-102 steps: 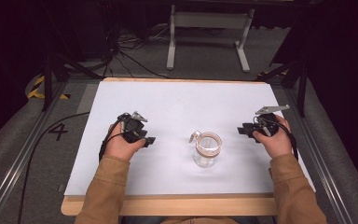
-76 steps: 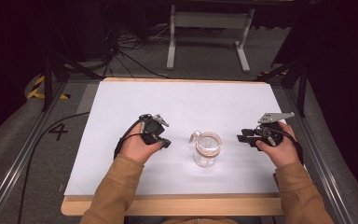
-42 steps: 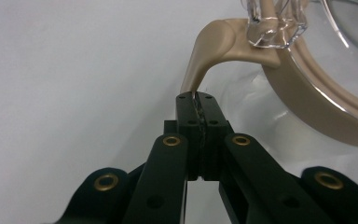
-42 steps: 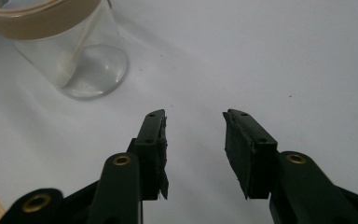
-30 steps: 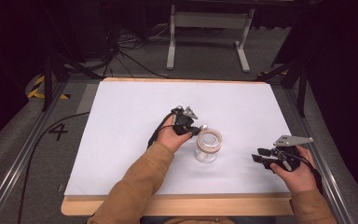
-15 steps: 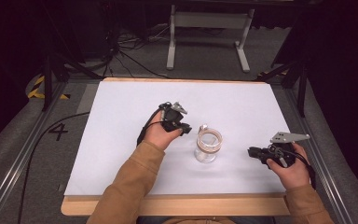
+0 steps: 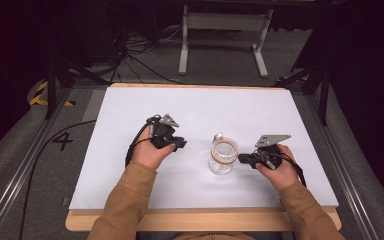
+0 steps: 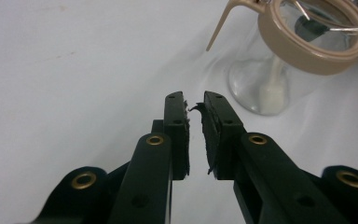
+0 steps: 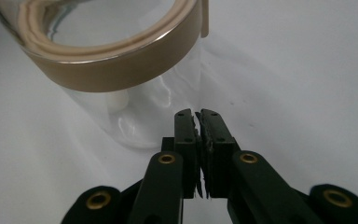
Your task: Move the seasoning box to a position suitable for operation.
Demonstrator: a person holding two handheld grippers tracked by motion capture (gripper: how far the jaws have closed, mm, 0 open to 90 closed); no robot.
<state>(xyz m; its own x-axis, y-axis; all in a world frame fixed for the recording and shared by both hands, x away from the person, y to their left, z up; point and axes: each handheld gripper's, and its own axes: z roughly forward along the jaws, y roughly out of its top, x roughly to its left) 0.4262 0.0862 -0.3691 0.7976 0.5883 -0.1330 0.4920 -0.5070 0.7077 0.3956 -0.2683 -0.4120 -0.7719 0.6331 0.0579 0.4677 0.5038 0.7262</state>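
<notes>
A clear glass jar (image 7: 223, 159) with a tan sealing ring on its mouth stands upright mid-table. In the left gripper view the jar (image 8: 307, 51) is ahead to the right, the ring's tab sticking out. My left gripper (image 7: 180, 144) (image 8: 195, 100) hovers left of the jar, well apart from it. Its jaws have just been opening and stand slightly apart with nothing between them. My right gripper (image 7: 242, 160) (image 9: 198, 114) points at the jar (image 9: 121, 65) from the right, its tips close to the glass wall. Its jaws have just been closing, and the pads meet on nothing.
The white tabletop (image 7: 205, 105) has a wooden front edge (image 7: 200, 220). Beyond the far edge stand a metal frame (image 7: 222, 22) and floor cables (image 7: 130, 55). Rails run along both sides, and a "4" (image 7: 62, 141) is marked on the left.
My left hand went to the jar's rim, then drew back to the left. The right hand dropped toward the front edge, then came in leftward to the jar, its jaws closing.
</notes>
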